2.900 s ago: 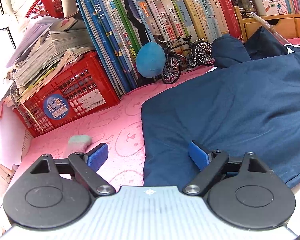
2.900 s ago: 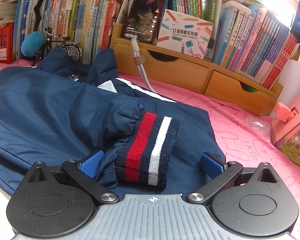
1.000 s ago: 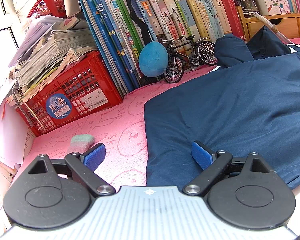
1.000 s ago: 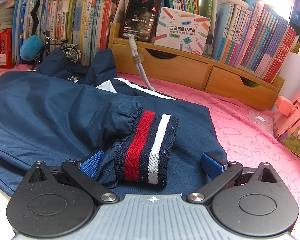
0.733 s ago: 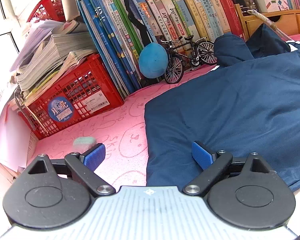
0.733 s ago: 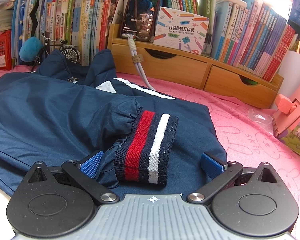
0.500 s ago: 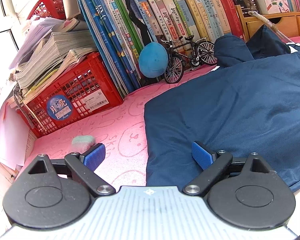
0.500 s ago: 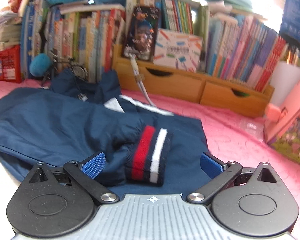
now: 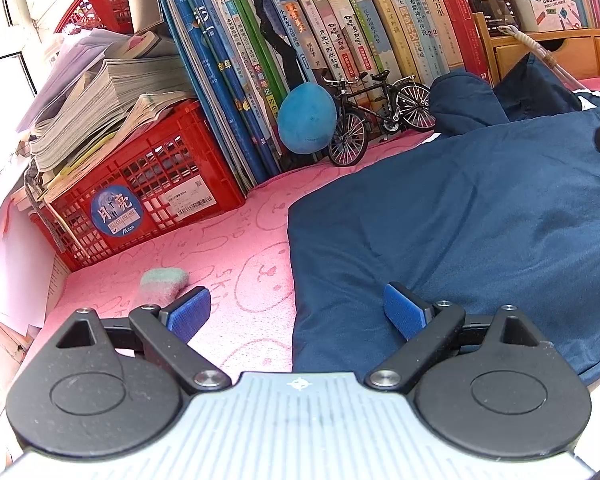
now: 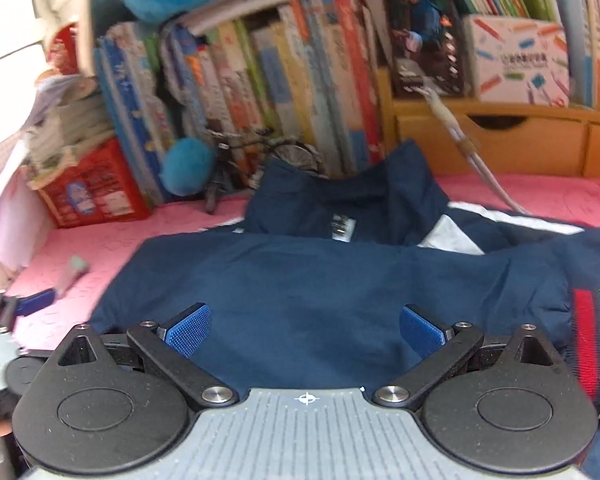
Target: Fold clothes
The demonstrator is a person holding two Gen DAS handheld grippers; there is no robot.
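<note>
A navy blue jacket (image 9: 480, 216) lies spread on the pink mat (image 9: 220, 240). My left gripper (image 9: 296, 312) is open at the jacket's near left edge, one finger over the mat, the other over the cloth. In the right wrist view the jacket (image 10: 320, 280) fills the middle, collar and label (image 10: 342, 228) at the back. Its red, white and navy striped cuff (image 10: 592, 340) lies at the far right. My right gripper (image 10: 306, 330) is open and empty above the jacket's body. The left gripper (image 10: 4, 320) shows at the left edge.
A red crate (image 9: 140, 200) stacked with papers stands at the left. Books (image 9: 340, 60), a blue plush ball (image 9: 306, 120) and a model bicycle (image 9: 376, 108) line the back. A wooden drawer unit (image 10: 500, 140) holds a phone (image 10: 420, 28). A small grey-green object (image 9: 162, 284) lies on the mat.
My right gripper has swung left and lifted away from the cuff, which now lies at its right edge. The left gripper has stayed put and open.
</note>
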